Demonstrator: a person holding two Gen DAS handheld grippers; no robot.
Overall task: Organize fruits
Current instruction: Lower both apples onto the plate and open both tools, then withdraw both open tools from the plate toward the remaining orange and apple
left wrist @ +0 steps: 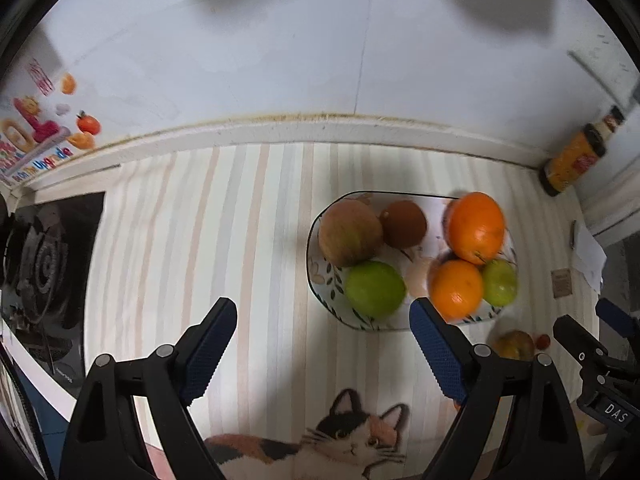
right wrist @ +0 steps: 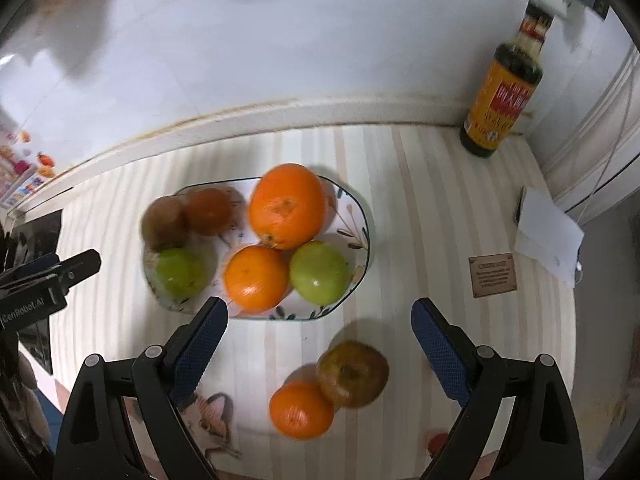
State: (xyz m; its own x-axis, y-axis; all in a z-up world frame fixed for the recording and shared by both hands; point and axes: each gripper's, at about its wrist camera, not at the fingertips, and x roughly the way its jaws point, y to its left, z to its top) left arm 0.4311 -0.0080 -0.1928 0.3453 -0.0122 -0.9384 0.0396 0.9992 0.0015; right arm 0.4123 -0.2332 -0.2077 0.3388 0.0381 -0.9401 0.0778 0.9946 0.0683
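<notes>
Both the left gripper (left wrist: 322,346) and right gripper (right wrist: 320,346) hang released and empty above the striped countertop (right wrist: 400,208). Six fruits fill the oval floral ceramic plate (right wrist: 358,216); just beside it lie a small orange tangerine (right wrist: 301,410) and a brownish apple (right wrist: 354,374), touching.

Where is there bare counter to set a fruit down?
Free: the striped counter between the black stove and the patterned plate, and the strip between plate and dark sauce bottle. Crowded: the plate itself, and beside the loose orange and brownish apple.
</notes>
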